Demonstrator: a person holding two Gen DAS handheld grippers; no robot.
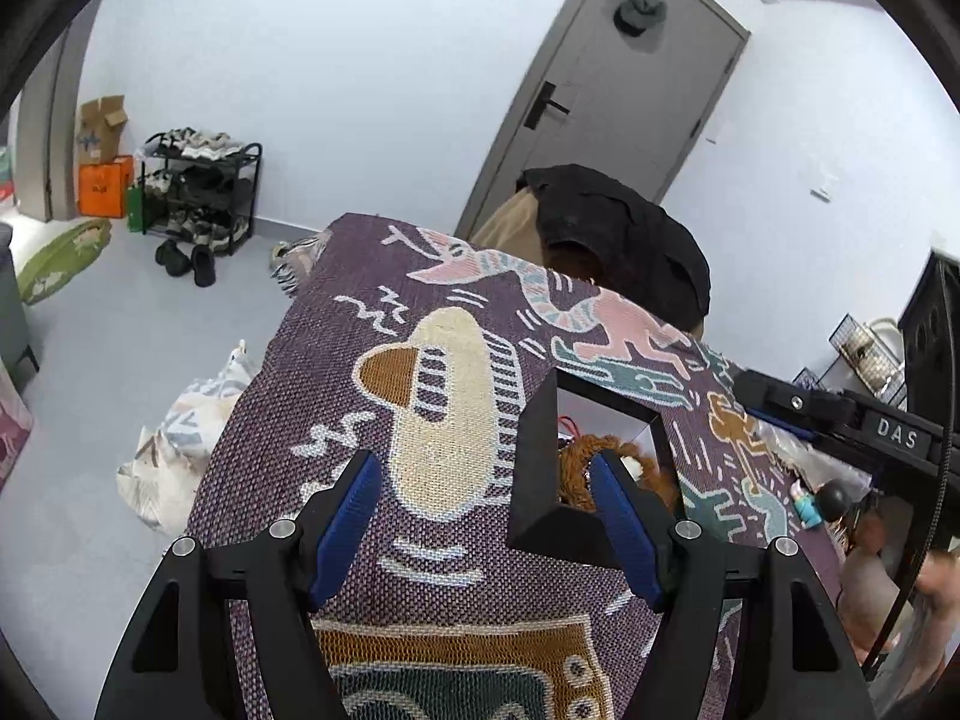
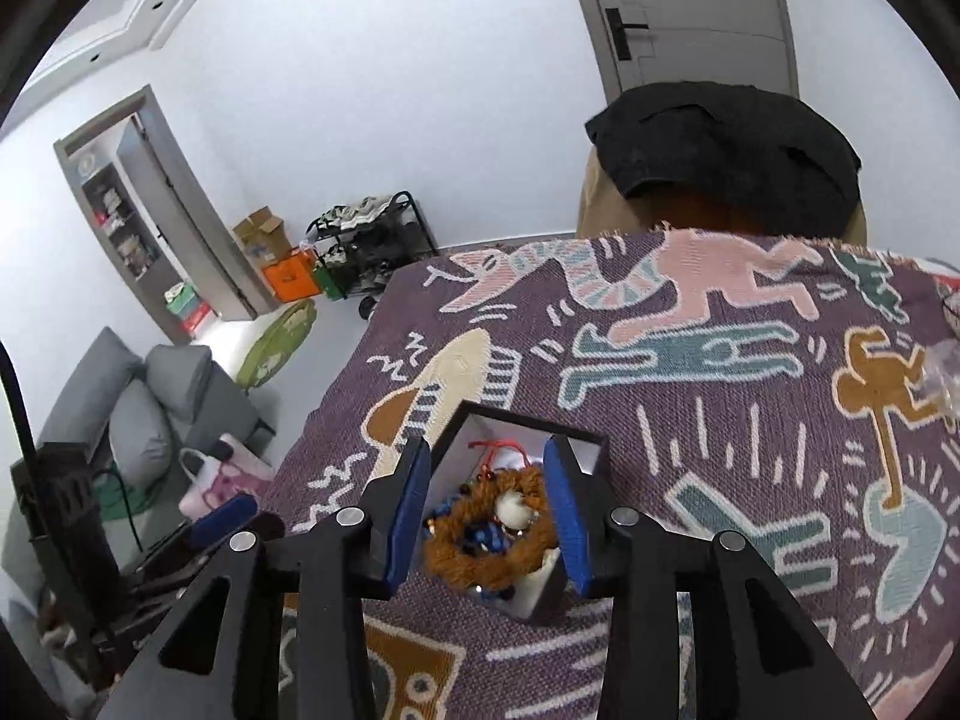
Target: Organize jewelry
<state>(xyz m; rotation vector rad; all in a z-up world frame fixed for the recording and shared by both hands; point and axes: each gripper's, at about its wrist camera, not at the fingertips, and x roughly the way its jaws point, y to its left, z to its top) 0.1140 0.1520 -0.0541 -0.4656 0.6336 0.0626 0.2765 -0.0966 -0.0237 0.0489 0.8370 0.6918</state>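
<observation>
Hovering right tongs (image 2: 489,516) over black box (image 2: 534,600), apart

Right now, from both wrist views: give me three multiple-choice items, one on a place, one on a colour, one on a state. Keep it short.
1. Where does the black box sit?
A. on the patterned cloth
B. on the floor
C. on the shoe rack

2. What colour are the gripper pads?
A. red
B. blue
C. white

3. How is the box?
A. lid on
C. lying on its side
B. open at the top, with things inside

Key: 1 A, the patterned cloth lies under it all round. 2 B, both wrist views show blue pads. 3 B, the brown fuzzy ring and red cord show inside.
</observation>
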